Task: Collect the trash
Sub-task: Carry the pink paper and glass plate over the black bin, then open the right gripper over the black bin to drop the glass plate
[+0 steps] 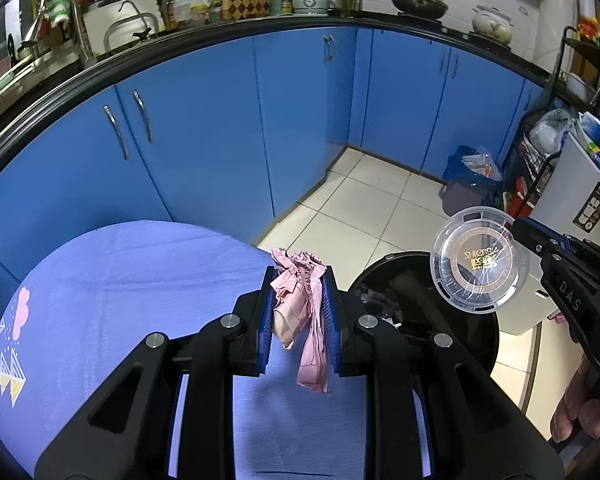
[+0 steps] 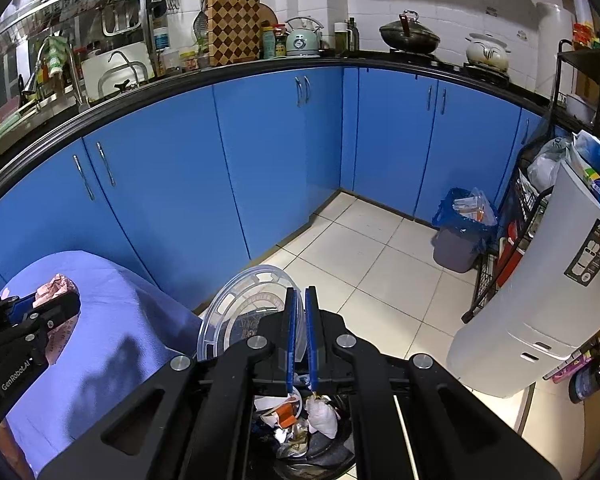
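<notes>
My left gripper (image 1: 299, 280) is shut on a crumpled pink paper wrapper (image 1: 302, 312) and holds it above the edge of the purple-covered table (image 1: 120, 280). My right gripper (image 2: 301, 300) is shut on the rim of a clear plastic lid (image 2: 244, 312) with gold print, held over a black trash bin (image 1: 428, 312). The lid also shows in the left wrist view (image 1: 478, 260), with the right gripper (image 1: 518, 226) at its right edge. The bin (image 2: 336, 456) holds several scraps of trash (image 2: 300, 420). The left gripper with pink paper (image 2: 54, 288) shows at the left of the right wrist view.
Blue kitchen cabinets (image 1: 204, 120) curve around behind. A grey bin with a blue bag (image 2: 460, 232) stands in the floor corner. A white appliance (image 2: 532, 292) and a black rack (image 2: 512, 240) stand at the right. The floor is white tile (image 2: 380, 272).
</notes>
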The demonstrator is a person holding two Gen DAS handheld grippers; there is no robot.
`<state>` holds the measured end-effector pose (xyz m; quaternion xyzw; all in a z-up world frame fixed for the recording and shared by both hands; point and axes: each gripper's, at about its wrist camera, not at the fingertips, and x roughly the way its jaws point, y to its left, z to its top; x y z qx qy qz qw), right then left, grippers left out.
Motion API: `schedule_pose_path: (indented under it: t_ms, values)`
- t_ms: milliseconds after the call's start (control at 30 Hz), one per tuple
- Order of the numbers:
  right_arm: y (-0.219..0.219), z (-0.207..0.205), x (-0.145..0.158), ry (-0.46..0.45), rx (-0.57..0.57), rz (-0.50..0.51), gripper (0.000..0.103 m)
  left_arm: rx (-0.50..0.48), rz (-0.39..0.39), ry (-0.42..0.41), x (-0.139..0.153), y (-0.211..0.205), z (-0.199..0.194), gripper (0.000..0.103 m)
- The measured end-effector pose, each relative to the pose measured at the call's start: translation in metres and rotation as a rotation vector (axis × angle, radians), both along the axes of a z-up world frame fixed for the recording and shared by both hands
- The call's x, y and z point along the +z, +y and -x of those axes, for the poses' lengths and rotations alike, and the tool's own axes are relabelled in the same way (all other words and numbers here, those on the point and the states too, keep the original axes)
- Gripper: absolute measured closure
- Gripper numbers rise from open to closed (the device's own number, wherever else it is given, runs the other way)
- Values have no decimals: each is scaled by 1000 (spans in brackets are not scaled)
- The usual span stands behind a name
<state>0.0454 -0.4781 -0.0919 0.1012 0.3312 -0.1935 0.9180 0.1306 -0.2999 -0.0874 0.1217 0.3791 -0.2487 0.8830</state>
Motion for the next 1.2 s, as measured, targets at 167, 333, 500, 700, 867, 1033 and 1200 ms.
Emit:
schedule_pose_path:
  t_ms: [167, 333, 500, 700, 867, 1033, 1200]
  values:
    - [-1, 2, -3, 4, 11, -2, 98, -12, -10, -5, -1, -6, 4, 80]
    - [-1, 3, -5, 19, 9, 8, 96, -17, -15, -8, 0, -7, 2, 80]
    - [-8, 4, -10, 40, -12, -15, 96, -21, -19, -8, 0, -12, 4, 80]
    - [-18, 11, -16, 64, -67, -8, 57, -45, -22, -10, 1, -23, 8, 80]
    - [-24, 30, -11, 9, -130, 45, 12, -71, -33, -9, -1, -32, 10, 80]
    - [-31, 39, -14, 25, -159, 71, 12, -95, -28, 5, -2, -45, 12, 80]
    - [-43, 48, -14, 24, -189, 75, 12, -127, -27, 4, 0, -59, 18, 80]
